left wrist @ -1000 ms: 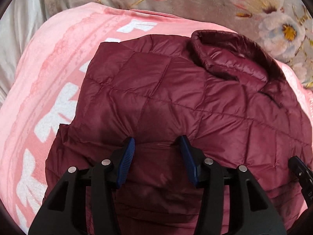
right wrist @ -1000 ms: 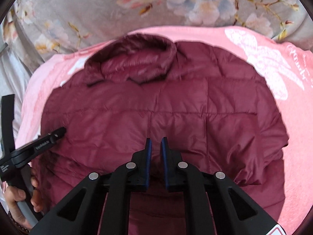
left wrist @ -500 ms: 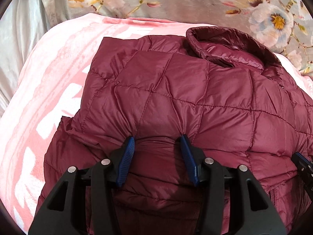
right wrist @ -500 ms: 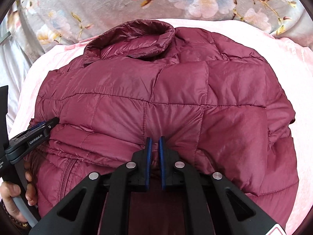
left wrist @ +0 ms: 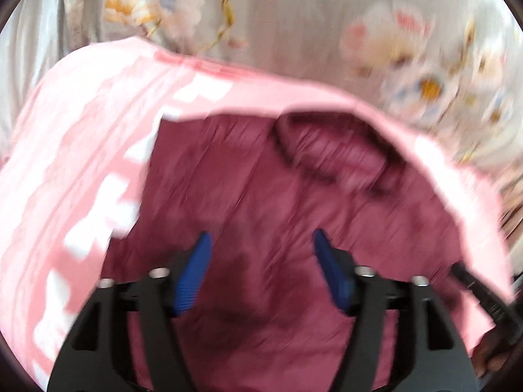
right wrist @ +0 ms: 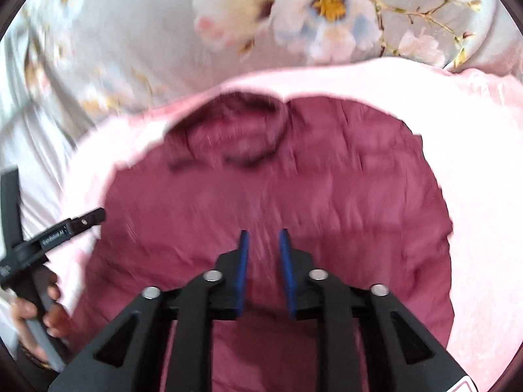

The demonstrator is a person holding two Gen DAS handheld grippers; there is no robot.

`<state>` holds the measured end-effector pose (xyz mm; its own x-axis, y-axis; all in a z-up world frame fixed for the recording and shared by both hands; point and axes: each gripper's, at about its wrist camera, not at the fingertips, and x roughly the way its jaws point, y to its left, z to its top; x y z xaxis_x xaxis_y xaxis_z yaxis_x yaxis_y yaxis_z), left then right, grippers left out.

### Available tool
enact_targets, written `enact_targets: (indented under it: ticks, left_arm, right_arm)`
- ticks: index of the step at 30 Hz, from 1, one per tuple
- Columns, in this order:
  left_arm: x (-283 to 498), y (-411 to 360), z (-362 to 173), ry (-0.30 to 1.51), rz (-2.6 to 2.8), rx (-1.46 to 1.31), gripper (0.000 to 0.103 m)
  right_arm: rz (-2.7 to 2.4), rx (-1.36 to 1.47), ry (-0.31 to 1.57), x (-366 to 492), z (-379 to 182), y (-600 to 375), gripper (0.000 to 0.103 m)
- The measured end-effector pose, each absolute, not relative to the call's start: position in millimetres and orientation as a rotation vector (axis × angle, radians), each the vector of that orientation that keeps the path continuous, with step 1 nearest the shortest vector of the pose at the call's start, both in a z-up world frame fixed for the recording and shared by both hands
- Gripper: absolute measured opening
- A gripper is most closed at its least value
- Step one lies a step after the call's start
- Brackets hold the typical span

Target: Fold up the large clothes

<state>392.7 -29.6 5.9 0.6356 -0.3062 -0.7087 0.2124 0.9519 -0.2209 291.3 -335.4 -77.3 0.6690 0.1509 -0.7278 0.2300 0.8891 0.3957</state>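
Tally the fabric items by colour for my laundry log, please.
Maroon: 1, quilted jacket
Pink: 1, blanket under it
Grey floral: 1, sheet behind
Total: 3

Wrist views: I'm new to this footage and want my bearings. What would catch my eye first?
The maroon quilted jacket fills the middle of both views, lying on a pink blanket with its collar at the far end. Behind it lies grey floral fabric. The left gripper hangs over the jacket with jaws wide apart; the right gripper has jaws slightly apart, nothing between them.
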Motion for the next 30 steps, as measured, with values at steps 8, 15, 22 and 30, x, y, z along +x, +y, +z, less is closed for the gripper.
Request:
enact_targets:
  ticks: [8,15,22,30]
  left_arm:
    - [498,-33,-69,1.101,-0.438,-0.605,0.068]
    - [519,-52,-95,1.087,-0.411,-0.511,0.046]
    - [512,-65,-101,1.077,-0.389,-0.205,0.016]
    - [484,-87,-128,0.933,-0.353,0.027,0.016]
  right_arm:
    - [0.057,0.94,0.807,371,-107,-369,0.039]
    - [0.022,1.044,0.833,410,-144,-370,0.034]
    - [-0.059,0.589,0.9,411,-121,-348,0.009]
    - [-0.118,0.263,0.946,405,-144,-327,0.009]
